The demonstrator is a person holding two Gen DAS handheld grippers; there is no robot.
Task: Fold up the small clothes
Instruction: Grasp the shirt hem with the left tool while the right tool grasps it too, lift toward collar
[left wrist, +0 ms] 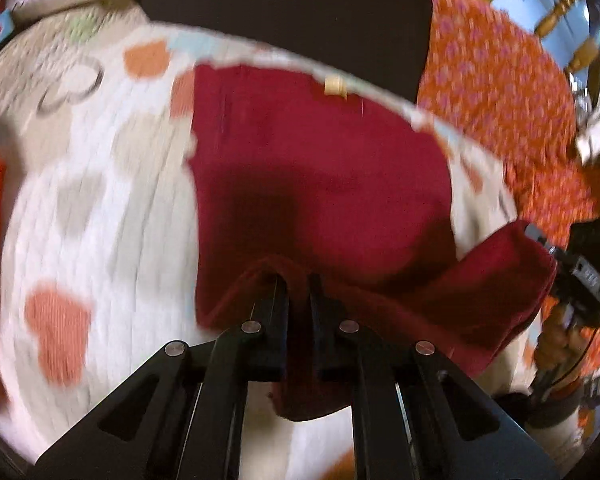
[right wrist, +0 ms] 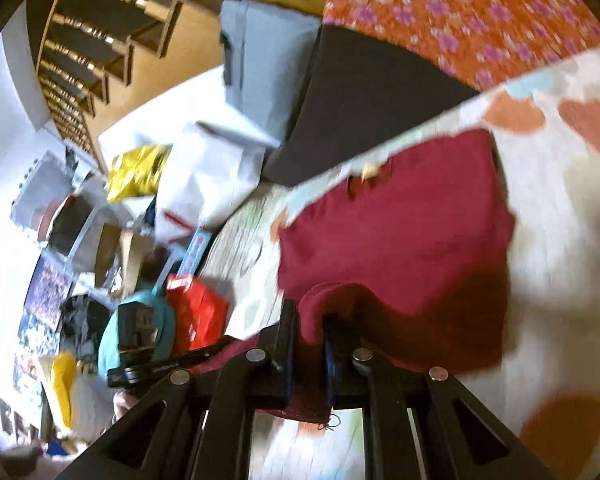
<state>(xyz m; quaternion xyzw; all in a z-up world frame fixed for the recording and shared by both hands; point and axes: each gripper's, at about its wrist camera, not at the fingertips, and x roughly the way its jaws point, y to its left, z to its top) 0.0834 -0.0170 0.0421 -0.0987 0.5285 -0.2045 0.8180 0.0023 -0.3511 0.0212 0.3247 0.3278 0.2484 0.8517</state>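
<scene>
At the bottom centre of the left wrist view, the left gripper [left wrist: 298,280] is clamped fully closed on the near edge of the dark red garment [left wrist: 320,168], with a fold of cloth bunched between and over its fingertips. At the bottom centre of the right wrist view, the right gripper [right wrist: 310,312] is likewise closed tight on the same garment's near edge, the cloth humped over the finger ends and a short tail of fabric hanging below the pads. In the left wrist view, the right gripper also appears at the right edge, gripping the raised corner of the cloth.

Beyond the fingers, the garment's held edge is lifted while its far portion lies flat on a white quilt printed with hearts [left wrist: 100,208]. A small tan label [left wrist: 334,87] sits at the garment's far edge, near the upper centre of the left view.

Farther out, a black panel [left wrist: 284,20] borders the quilt at the top of the frame. An orange flowered cloth [left wrist: 496,80] occupies the upper right. Both views are motion-blurred.
</scene>
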